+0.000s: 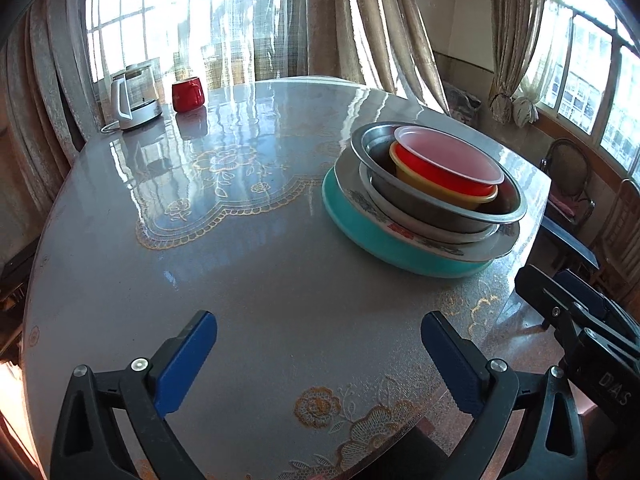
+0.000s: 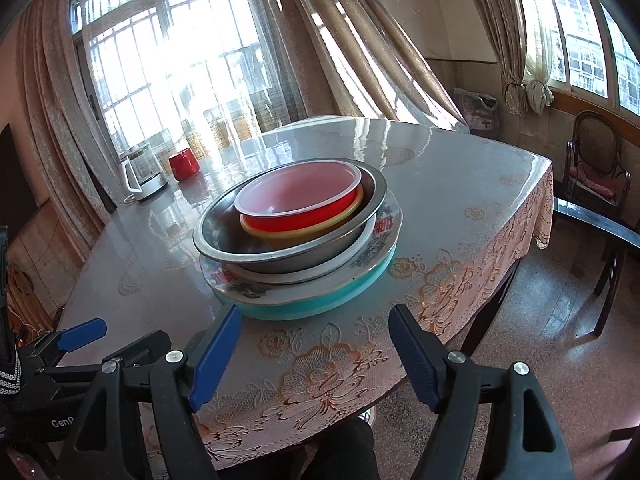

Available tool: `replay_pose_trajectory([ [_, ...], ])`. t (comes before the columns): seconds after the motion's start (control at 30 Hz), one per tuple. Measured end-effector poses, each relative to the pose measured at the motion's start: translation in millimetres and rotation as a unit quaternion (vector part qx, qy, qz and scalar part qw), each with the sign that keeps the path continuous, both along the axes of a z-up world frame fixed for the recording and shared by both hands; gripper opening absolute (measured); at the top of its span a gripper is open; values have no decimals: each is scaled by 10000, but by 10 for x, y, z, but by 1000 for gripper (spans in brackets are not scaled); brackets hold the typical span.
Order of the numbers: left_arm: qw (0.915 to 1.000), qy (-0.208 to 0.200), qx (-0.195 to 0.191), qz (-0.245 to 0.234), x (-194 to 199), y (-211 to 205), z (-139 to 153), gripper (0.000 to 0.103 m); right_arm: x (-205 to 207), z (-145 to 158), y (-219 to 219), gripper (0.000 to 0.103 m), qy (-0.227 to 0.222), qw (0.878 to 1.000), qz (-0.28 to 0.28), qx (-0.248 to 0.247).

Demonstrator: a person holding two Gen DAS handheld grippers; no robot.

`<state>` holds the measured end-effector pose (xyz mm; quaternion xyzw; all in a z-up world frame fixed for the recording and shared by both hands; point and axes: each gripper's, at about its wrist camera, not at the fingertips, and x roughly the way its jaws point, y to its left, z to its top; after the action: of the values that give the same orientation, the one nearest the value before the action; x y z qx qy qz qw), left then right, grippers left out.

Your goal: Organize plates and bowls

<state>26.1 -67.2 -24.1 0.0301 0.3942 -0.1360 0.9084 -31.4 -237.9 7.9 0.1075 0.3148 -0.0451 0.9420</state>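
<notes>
I'm looking across a glossy round table (image 2: 460, 184) under a lace-patterned cloth, sunlit curtains (image 2: 360, 40) behind, a wooden chair (image 2: 596, 160) by the window. The stack (image 2: 298, 236) sits near the table's right edge: turquoise plate, floral plate, steel bowls, yellow and red bowls nested. My left gripper (image 1: 318, 360) and right gripper (image 2: 316, 354) both hang spread, empty. Kettle (image 1: 134, 98) and red mug (image 1: 187, 94) far back.

You have one nested stack near the worktop (image 2: 460, 184) edge: a turquoise dish (image 2: 320, 300) at the bottom, a flower-patterned plate (image 2: 376, 248) on it, then a white plate (image 2: 320, 274), a tilted steel bowl (image 2: 280, 254), a yellow bowl (image 2: 304, 232) and, topmost, a red bowl (image 2: 304, 216) with a white inside.
</notes>
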Motion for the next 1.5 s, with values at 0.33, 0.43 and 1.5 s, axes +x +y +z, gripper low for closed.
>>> replay_pose_trajectory([
  [0.33, 9988, -428, -6, 255, -142, 185, 8, 103, -72, -5, 25, 81, -44, 9999, -114, -64],
  [0.43, 9970, -529, -249, 507, -178, 291, 23, 103, -86, -18, 44, 81, -8, 9999, -99, -64],
  [1.5, 9986, -330, -229, 332, -230, 225, -21, 103, -108, -79, 116, 81, 94, 9998, 28, -178],
])
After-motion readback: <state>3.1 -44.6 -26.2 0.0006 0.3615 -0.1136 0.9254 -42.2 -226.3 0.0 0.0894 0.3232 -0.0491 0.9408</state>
